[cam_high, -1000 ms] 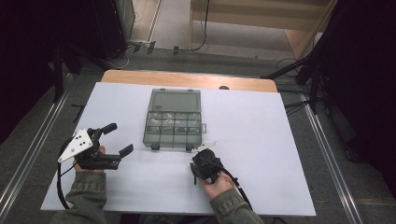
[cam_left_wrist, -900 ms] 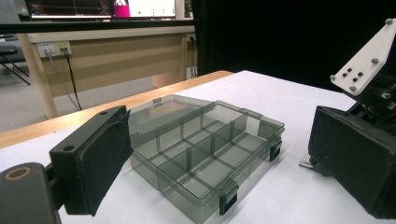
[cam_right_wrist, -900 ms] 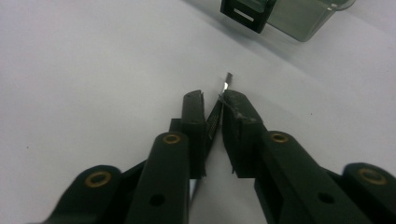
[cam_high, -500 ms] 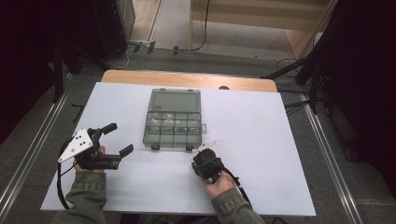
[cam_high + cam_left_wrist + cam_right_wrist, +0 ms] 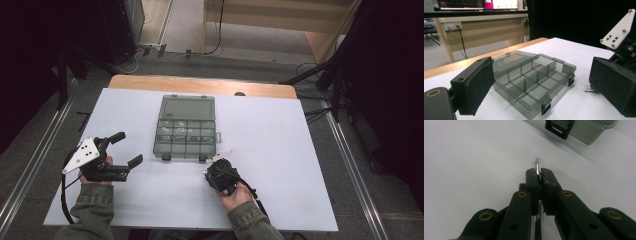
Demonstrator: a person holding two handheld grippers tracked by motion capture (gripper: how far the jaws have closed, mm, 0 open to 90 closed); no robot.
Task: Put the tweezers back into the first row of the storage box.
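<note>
A smoky grey clear compartment box [image 5: 186,127] lies closed in the middle of the white table [image 5: 300,160]. My right gripper [image 5: 221,162] rests just off the box's near right corner, shut on a thin silvery metal strip [image 5: 228,152]. In the right gripper view the strip [image 5: 537,164] sticks out past the fingertips of that gripper [image 5: 539,173], low over the table. My left gripper [image 5: 129,148] is held open at the left of the box with nothing between its pads [image 5: 477,86]. The box [image 5: 531,75] lies ahead of it.
The box has two black latches on its near side [image 5: 559,127]. A wooden strip [image 5: 200,86] runs along the table's far edge. Metal rails [image 5: 350,165] flank the table. The right gripper's white three-cornered plate [image 5: 619,28] shows in the left gripper view.
</note>
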